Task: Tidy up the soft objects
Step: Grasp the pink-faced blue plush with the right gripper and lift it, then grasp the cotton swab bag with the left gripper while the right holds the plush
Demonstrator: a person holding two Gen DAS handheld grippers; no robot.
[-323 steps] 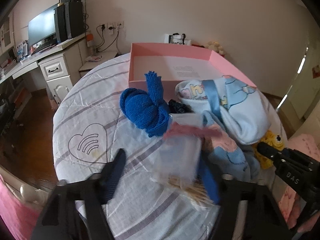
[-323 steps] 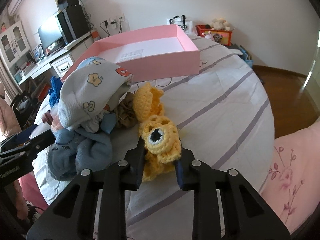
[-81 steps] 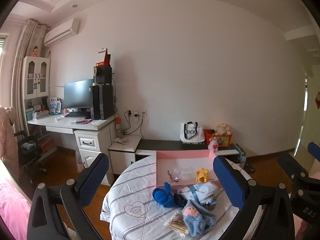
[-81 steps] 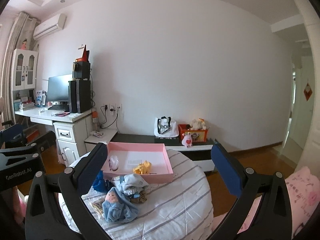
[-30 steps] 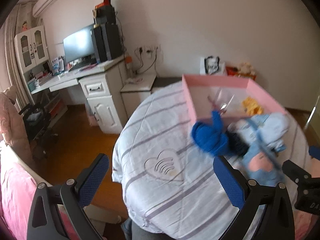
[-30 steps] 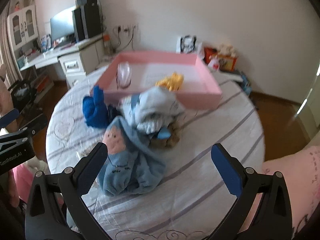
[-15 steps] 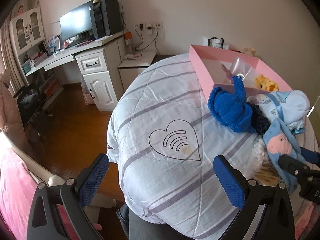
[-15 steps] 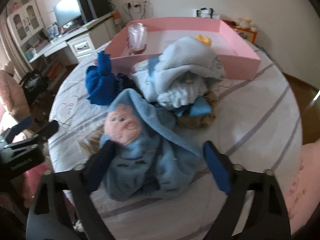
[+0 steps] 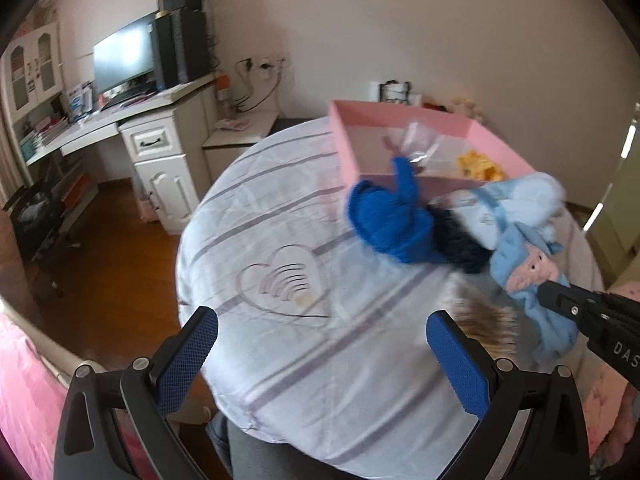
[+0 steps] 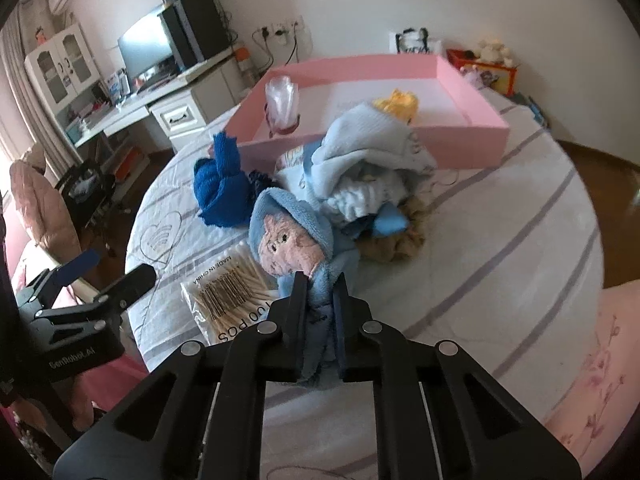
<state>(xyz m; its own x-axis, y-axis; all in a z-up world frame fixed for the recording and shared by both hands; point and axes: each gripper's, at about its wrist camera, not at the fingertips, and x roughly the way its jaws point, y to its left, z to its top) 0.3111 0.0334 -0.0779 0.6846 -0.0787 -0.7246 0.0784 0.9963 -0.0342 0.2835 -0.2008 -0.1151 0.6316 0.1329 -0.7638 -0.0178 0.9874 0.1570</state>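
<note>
A light blue plush towel with a pink embroidered face [image 10: 294, 240] lies at the near side of the soft pile on the round table. My right gripper [image 10: 320, 280] is shut on its lower fold. Behind it are a pale blue baby garment [image 10: 368, 152], a royal blue knit piece [image 10: 220, 192] and a brown scrunchie [image 10: 400, 240]. The pink box [image 10: 472, 136] holds a yellow crochet toy [image 10: 396, 104] and a clear plastic bag [image 10: 282, 100]. My left gripper [image 9: 320, 340] hangs open over the bare tablecloth, left of the pile [image 9: 528, 256].
A bag of cotton swabs [image 10: 228, 296] lies left of the held towel. The table's striped cloth [image 9: 304, 360] bears a heart print. A white desk with a monitor [image 9: 124, 60] stands at the left wall over wooden floor. Pink bedding [image 10: 592, 352] borders the right.
My right gripper has dropped onto the plush towel and shut on it from wide open. The left gripper has sunk slightly toward the table, still open.
</note>
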